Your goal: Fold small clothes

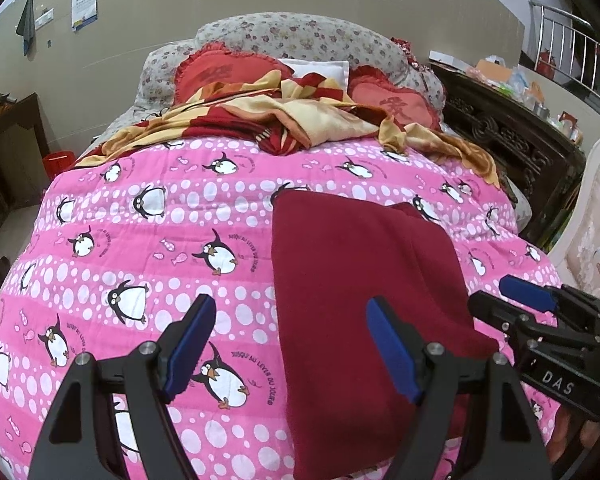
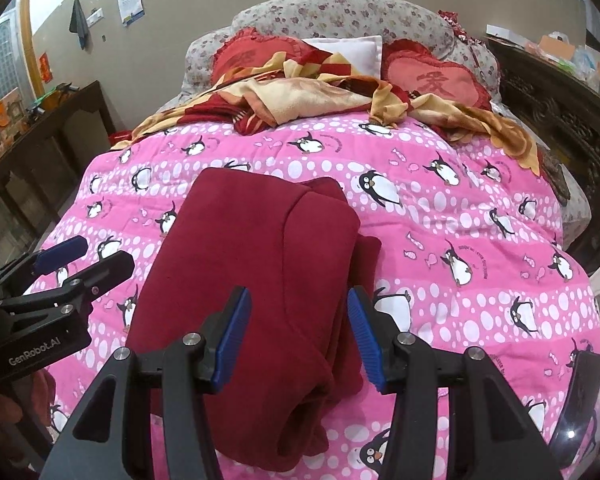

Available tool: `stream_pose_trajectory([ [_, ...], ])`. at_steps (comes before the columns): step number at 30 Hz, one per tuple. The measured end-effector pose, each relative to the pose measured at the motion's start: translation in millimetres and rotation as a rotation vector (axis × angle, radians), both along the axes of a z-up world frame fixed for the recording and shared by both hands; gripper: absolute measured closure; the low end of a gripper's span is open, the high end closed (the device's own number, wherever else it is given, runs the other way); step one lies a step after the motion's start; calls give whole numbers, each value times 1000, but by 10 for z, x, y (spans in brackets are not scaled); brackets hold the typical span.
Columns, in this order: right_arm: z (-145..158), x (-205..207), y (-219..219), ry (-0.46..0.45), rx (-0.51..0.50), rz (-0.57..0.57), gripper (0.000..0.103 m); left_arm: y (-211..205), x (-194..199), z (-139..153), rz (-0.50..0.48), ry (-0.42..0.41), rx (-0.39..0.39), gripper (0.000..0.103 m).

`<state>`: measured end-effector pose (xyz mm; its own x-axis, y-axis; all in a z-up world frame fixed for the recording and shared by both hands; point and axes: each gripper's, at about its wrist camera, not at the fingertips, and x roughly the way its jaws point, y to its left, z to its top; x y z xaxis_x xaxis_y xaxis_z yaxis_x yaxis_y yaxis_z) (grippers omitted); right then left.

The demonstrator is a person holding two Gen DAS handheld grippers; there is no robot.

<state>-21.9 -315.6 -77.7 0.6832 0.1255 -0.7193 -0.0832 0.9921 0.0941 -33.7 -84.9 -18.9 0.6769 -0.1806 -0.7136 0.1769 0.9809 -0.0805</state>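
A dark red fleece garment (image 1: 364, 280) lies folded lengthwise on the pink penguin quilt (image 1: 140, 248); in the right wrist view the garment (image 2: 252, 264) shows a folded flap along its right side. My left gripper (image 1: 292, 344) is open and empty, hovering over the garment's left edge. My right gripper (image 2: 296, 332) is open and empty above the garment's near end. The right gripper also shows in the left wrist view (image 1: 516, 304), at the garment's right side. The left gripper shows in the right wrist view (image 2: 84, 260), left of the garment.
A crumpled red and yellow blanket (image 1: 284, 120) and red heart pillows (image 1: 392, 104) lie at the head of the bed. A dark carved cabinet (image 1: 512, 136) stands on the right, a dark table (image 1: 8, 152) on the left. A dark phone-like object (image 2: 580, 396) lies at the quilt's right edge.
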Motion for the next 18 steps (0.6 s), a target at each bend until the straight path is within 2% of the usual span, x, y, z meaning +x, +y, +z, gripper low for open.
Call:
stream_pose_trajectory([
  [18, -39, 82, -16, 22, 7, -4, 50, -6, 64, -67, -8, 13, 6, 22],
])
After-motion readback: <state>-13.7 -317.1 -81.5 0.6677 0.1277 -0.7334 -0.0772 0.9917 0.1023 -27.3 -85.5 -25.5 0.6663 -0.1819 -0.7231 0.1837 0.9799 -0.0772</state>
